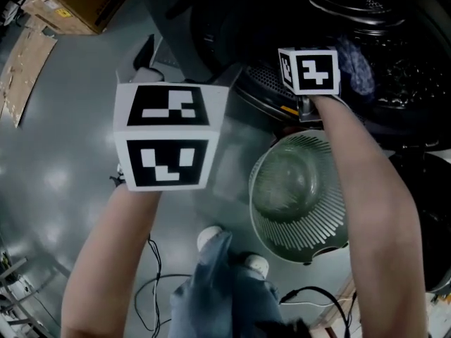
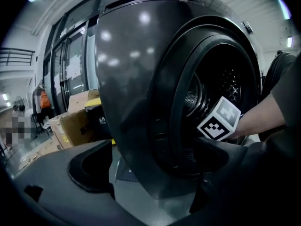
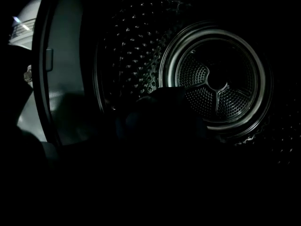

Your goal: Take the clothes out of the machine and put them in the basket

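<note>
The dark front-loading machine (image 2: 141, 79) stands with its round opening bare. My right gripper's marker cube (image 1: 309, 70) is at the drum's mouth, and it also shows as the marker cube (image 2: 220, 119) in the left gripper view. The right gripper view looks into the perforated drum (image 3: 218, 84), where a dark clump of clothes (image 3: 164, 109) lies low in front. Its jaws are lost in the dark. A bluish cloth (image 1: 356, 65) shows inside the drum. My left gripper (image 2: 155, 192) hangs open and empty before the machine. The pale slatted basket (image 1: 320, 234) stands on the floor below the opening.
Cardboard boxes (image 1: 77, 2) and a flattened sheet (image 1: 25, 65) lie on the grey floor at the far left. Cables (image 1: 151, 287) trail near the person's shoes (image 1: 209, 236). More boxes (image 2: 77, 119) stand left of the machine.
</note>
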{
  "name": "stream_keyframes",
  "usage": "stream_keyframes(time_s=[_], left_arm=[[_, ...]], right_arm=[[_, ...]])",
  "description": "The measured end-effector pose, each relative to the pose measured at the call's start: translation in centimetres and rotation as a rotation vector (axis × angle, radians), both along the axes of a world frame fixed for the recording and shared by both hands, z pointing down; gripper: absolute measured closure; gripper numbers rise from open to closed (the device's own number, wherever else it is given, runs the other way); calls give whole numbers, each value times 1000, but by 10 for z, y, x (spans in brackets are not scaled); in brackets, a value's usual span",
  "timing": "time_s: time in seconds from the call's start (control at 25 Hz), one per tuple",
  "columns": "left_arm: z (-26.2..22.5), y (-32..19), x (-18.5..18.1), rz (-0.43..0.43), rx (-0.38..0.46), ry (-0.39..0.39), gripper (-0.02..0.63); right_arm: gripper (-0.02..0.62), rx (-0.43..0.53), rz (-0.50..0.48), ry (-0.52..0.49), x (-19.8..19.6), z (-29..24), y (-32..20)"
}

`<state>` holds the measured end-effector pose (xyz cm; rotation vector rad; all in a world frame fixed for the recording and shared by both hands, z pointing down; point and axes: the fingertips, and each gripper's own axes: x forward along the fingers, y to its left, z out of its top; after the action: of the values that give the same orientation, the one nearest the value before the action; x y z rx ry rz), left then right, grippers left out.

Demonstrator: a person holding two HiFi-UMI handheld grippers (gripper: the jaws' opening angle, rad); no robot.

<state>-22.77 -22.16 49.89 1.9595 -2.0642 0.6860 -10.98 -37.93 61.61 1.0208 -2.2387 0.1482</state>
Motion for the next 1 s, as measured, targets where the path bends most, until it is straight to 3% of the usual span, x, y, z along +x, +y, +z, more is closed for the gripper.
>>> stream_keyframes(time_s=[0.04, 0.08, 0.12, 0.16, 0.2, 0.4, 0.64, 0.68, 0.76, 0.84, 1.0], left_arm=[[0, -2, 1, 7, 4, -4, 63], [0, -3, 3, 15, 6, -9, 63], [1, -4, 4, 22, 6, -13, 63], [2, -4, 5, 28, 6, -16, 63], [2, -4, 6, 31, 7, -16, 63], [0, -6, 2, 26, 17, -11, 63], [-6, -10, 0, 40, 25, 0, 63], [-7, -12, 0, 43, 28, -1, 63], [-7, -16, -1, 44, 33, -7, 63], [-7, -18, -2, 40, 43, -21, 63], [-2, -18, -3, 32, 53, -88, 63]], right_arm=[[136, 0, 9, 16, 2, 4, -2], [248, -3, 10, 52, 6, 10, -3], [387, 4, -5, 110, 9, 17, -1], [572, 21, -30, 171, 12, 23, 2], [594, 42, -57, 212, 12, 26, 4], [594, 113, -116, 149, 7, 7, 9], [586, 110, -102, 111, 11, 3, 4], [548, 110, -104, 101, 8, 4, 0], [260, 79, -114, 52, -4, 8, -8], [242, 23, -115, 35, -13, 14, -13], [236, -102, -91, 116, -20, 33, -21]])
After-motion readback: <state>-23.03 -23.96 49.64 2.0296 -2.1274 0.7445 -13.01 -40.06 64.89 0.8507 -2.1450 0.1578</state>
